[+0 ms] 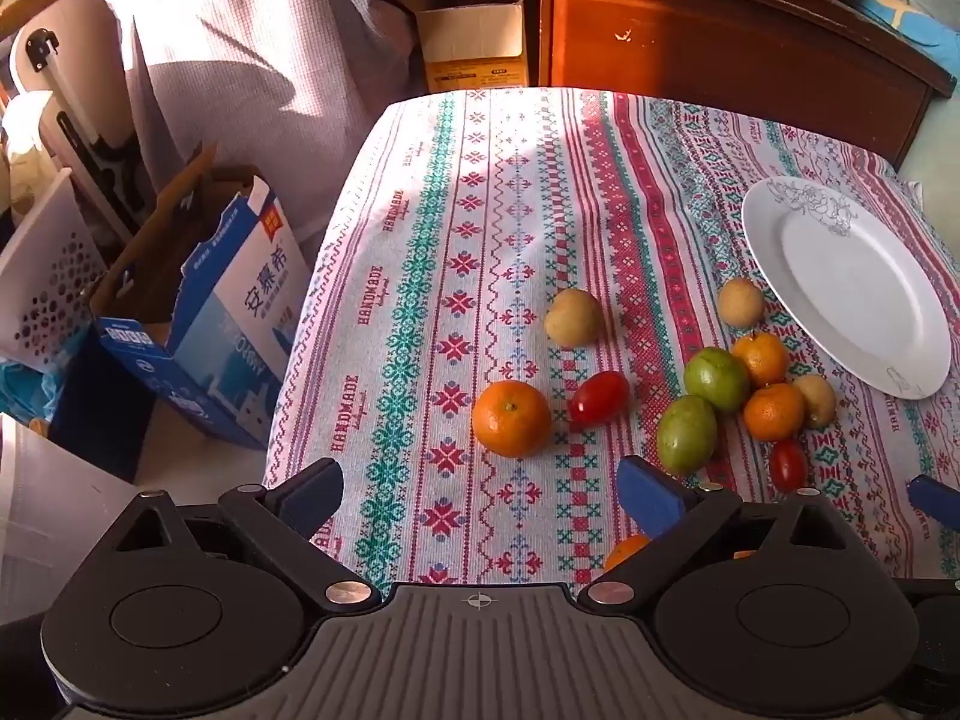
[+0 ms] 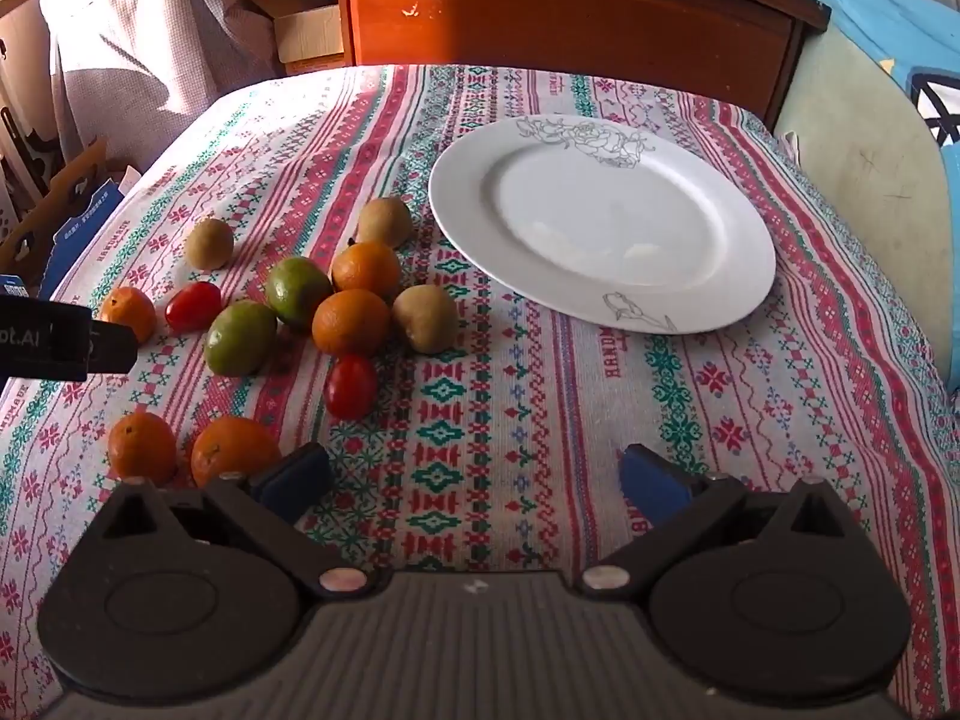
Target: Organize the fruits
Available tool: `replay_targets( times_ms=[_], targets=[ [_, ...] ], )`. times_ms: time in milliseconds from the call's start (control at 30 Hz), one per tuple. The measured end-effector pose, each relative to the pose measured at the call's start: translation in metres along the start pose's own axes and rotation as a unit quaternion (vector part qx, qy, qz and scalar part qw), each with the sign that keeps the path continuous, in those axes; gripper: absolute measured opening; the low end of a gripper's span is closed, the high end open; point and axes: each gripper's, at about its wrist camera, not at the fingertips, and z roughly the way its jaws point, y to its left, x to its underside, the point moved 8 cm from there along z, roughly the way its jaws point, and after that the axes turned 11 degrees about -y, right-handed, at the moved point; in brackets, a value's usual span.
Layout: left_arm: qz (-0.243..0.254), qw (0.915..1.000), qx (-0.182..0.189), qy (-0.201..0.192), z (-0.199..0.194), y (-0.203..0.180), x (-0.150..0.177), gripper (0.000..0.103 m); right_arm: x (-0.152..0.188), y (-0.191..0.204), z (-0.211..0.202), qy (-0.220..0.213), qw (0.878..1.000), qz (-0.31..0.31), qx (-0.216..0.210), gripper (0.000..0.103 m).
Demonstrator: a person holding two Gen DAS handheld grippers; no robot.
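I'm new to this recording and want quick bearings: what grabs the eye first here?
A white plate sits bare on the patterned tablecloth, toward the far right. Left of it lies a loose cluster of oranges, green fruits and cherry tomatoes. Both grippers hover open, holding nothing.

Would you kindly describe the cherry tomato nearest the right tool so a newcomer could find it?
Start at the white plate on the patterned tablecloth, then look to the fruit cluster on its left. The cherry tomato lies at the cluster's near edge, below an orange: small, glossy and red.
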Motion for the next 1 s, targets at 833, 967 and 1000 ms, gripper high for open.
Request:
replay_targets(
  times_ms=[833, 967, 1000],
  targets=[
    [0.009, 0.9996, -0.026, 0.007, -0.014, 0.01, 0.012, 0.099, 0.0, -0.005, -0.02, 0.023, 0.998, 0.046, 0.021, 0.101],
    [0.015, 0.9995, -0.026, 0.009, -0.015, 0.007, 0.016, 0.099, -0.003, -0.005, -0.021, 0.029, 0.998, 0.046, 0.021, 0.101],
    [0.015, 0.9995, -0.026, 0.009, -0.015, 0.007, 0.016, 0.099, -0.003, -0.006, -0.021, 0.03, 0.998, 0.046, 0.022, 0.101]
  ],
)
